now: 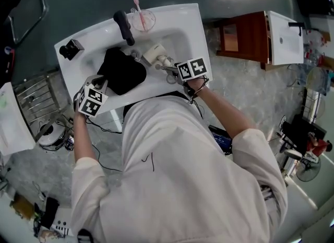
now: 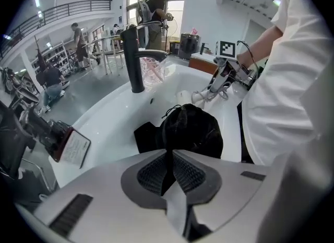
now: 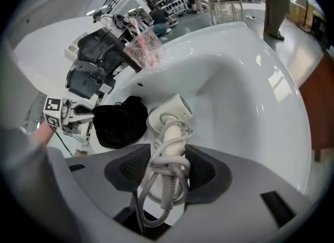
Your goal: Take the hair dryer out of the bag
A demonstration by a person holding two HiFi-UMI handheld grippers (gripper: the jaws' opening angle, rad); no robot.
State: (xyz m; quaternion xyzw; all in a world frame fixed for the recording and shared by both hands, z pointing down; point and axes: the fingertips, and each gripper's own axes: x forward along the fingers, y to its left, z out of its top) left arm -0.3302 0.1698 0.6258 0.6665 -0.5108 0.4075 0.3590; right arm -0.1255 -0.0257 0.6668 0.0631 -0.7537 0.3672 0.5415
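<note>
Faucet [image 1: 124, 26], bag [image 1: 122, 72] crowd basin [image 1: 183, 37] (right side free).

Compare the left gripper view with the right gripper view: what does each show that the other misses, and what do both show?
Left gripper view only: the left gripper shut on a fold of the black bag. Right gripper view only: up close, the right gripper holding the hair dryer by its handle and wound cord. Both: the bag, the hair dryer outside it, the white sink, the cup.
</note>
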